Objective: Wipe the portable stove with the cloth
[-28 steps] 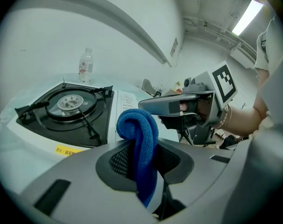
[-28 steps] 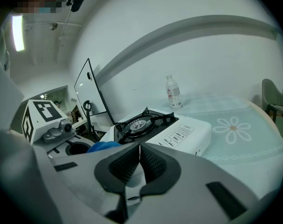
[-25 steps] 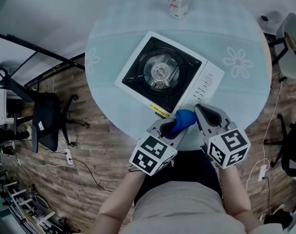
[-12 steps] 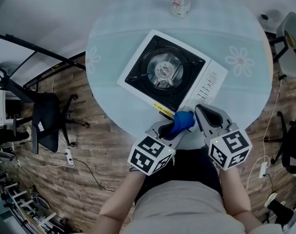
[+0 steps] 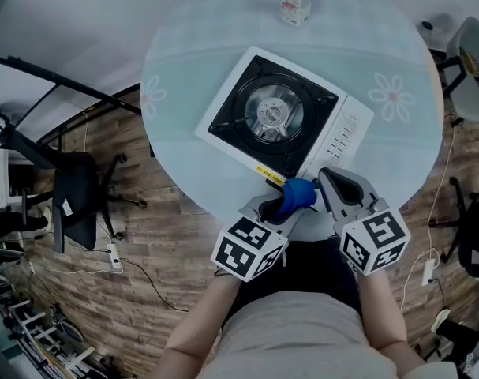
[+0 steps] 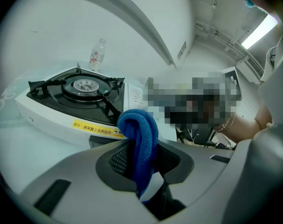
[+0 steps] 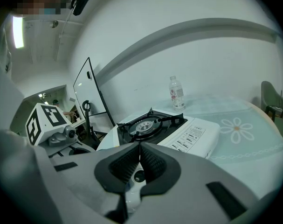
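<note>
Cloth (image 5: 296,196): solid blue. Portable stove (image 5: 346,129): white casing, black burner top, yellow label strip on its near edge. Table (image 5: 397,50): pale blue-green with white flower motifs. Left gripper (image 5: 286,205) and right gripper (image 5: 326,178): grey, with black-and-white square markers on their cubes. Floor (image 5: 160,243): brown planks.

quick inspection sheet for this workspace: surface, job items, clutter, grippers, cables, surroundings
Surface: round table under a pale flower-print cover.
Job's things: portable stove sits mid-table, turned at an angle; blue cloth is just off its near corner, contact unclear.
Clutter: one plastic bottle upright at the table's far edge.
Grippers: left gripper clamps the blue cloth; right gripper has jaws together, nothing between them.
Cables: power strip with leads on the floor at left; white cable at right.
Surroundings: wood-pattern floor, black office chair at left.
</note>
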Demonstrator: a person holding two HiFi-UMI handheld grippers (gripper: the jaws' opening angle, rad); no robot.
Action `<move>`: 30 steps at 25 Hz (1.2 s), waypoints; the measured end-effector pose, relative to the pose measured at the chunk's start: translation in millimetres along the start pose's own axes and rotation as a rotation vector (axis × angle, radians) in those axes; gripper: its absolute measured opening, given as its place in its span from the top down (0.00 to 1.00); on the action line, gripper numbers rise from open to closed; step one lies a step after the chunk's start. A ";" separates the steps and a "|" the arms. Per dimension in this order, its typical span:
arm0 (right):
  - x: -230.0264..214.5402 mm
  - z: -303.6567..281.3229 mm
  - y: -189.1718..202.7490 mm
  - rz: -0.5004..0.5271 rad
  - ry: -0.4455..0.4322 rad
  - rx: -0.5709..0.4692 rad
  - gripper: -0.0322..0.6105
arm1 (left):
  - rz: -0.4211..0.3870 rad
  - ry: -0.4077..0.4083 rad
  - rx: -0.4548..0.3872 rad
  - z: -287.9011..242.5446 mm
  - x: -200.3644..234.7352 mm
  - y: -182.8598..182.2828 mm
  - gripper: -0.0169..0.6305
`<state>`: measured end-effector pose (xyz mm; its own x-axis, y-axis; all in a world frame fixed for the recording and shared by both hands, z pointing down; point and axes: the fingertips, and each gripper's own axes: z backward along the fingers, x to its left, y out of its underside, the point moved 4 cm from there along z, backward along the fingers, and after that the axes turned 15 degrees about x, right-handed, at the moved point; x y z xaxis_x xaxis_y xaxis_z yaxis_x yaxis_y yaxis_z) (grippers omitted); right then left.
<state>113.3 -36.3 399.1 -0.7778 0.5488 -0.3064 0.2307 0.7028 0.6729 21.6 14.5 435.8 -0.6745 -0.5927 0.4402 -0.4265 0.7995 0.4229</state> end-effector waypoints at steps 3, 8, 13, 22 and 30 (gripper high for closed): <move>0.9 -3.6 -1.3 -0.008 0.012 -0.008 0.91 | 0.020 0.020 -0.002 0.9 4.1 0.8 0.81; 9.5 -11.2 -4.6 -0.028 0.027 -0.011 0.91 | 0.019 0.052 0.015 3.3 10.2 1.4 0.81; 16.4 -19.1 -7.7 -0.058 0.043 -0.019 0.91 | 0.015 0.077 0.050 6.9 21.7 4.5 0.81; 25.5 -28.5 -18.8 -0.097 0.066 -0.052 0.91 | 0.042 0.108 0.080 18.1 48.8 6.9 0.81; 33.6 -39.5 -21.5 -0.113 0.069 -0.049 0.91 | 0.052 0.116 0.098 22.2 68.5 7.9 0.81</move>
<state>59.1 -50.8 400.9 -0.8361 0.4334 -0.3364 0.1115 0.7346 0.6693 -41.4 -17.6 451.7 -0.6256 -0.5533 0.5500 -0.4537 0.8315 0.3204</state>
